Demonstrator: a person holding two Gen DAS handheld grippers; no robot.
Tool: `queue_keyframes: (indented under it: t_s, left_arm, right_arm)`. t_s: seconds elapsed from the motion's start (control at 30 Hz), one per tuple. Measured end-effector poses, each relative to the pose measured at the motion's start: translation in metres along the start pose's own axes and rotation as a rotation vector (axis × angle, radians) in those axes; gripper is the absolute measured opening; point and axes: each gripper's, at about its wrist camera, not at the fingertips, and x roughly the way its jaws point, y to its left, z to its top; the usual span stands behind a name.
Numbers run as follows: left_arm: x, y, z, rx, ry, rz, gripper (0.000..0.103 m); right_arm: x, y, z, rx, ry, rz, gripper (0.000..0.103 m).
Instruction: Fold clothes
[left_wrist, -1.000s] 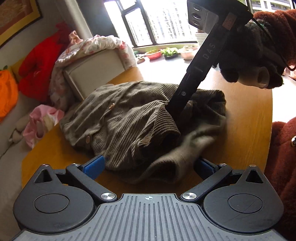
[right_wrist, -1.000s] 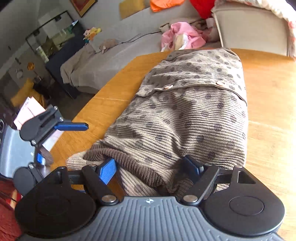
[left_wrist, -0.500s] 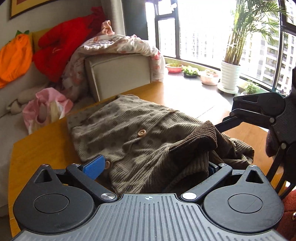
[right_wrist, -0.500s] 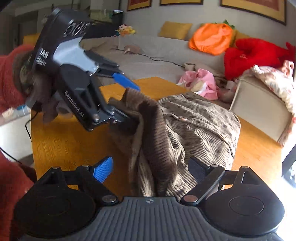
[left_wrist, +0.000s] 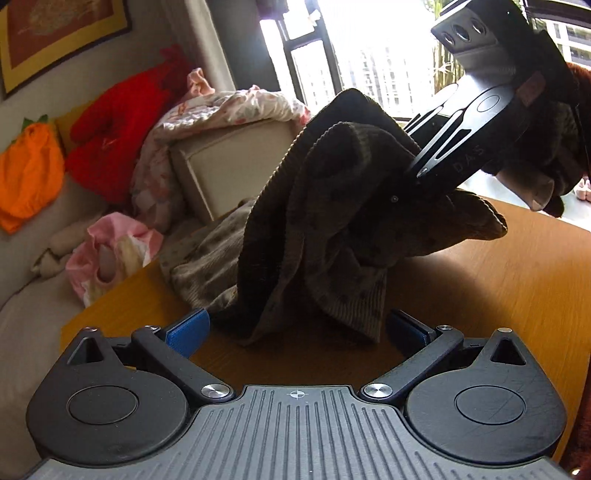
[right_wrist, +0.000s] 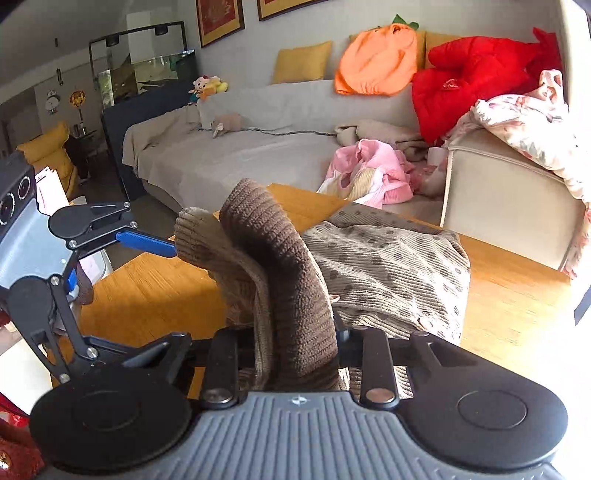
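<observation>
Your right gripper (right_wrist: 295, 343) jaws have just been closing and now pinch the cardigan's (right_wrist: 388, 266) ribbed hem, lifted off the worktop (right_wrist: 517, 295). Your left gripper (left_wrist: 295, 328) jaws stand spread, gripping nothing. You're mid-fold; next, carry the hem across squarely.

Right gripper (right_wrist: 295, 332) closed on the cardigan sleeve (right_wrist: 273, 266), lifting it
</observation>
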Motion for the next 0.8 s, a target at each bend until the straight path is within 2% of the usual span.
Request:
queue_keyframes:
  t_s: [0.1,0.23,0.37,0.43,0.47,0.57,0.67,0.7,0.77,0.8]
  left_arm:
    - [0.020,-0.003,0.009,0.041,-0.043,0.007,0.103]
    - [0.035,-0.001,0.021,0.040,-0.131,-0.033,0.103]
    - [0.049,-0.001,0.024,0.071,-0.159,-0.084,0.103]
    - [0.058,0.002,0.025,0.065,-0.125,-0.142,0.102]
    - [0.063,0.004,0.025,0.062,-0.107,-0.172,0.099]
    - [0.078,0.012,0.024,0.006,-0.049,-0.261,0.067]
    - [0.087,0.027,0.023,-0.142,-0.031,-0.320,0.058]
    - [0.088,0.032,0.022,-0.198,-0.028,-0.331,0.054]
    - [0.091,0.047,0.021,-0.336,-0.020,-0.361,0.051]
    - [0.092,0.053,0.020,-0.392,-0.019,-0.376,0.051]
  right_arm:
    - [0.003,0.003,0.000,-0.032,0.025,-0.005,0.028]
    - [0.002,0.007,0.004,-0.065,0.033,-0.013,0.027]
    - [-0.003,0.004,0.011,-0.104,0.037,0.009,0.027]
    - [-0.007,0.002,0.011,-0.118,0.041,0.021,0.027]
    - [-0.008,0.001,0.010,-0.122,0.043,0.026,0.027]
    - [-0.013,0.000,0.004,-0.134,0.042,0.023,0.027]
    - [-0.023,-0.002,-0.004,-0.139,0.028,0.009,0.028]
    - [-0.030,-0.003,-0.007,-0.133,0.016,0.004,0.032]
    - [-0.054,-0.013,-0.012,-0.109,-0.040,-0.017,0.050]
    - [-0.069,-0.019,-0.016,-0.098,-0.079,-0.051,0.065]
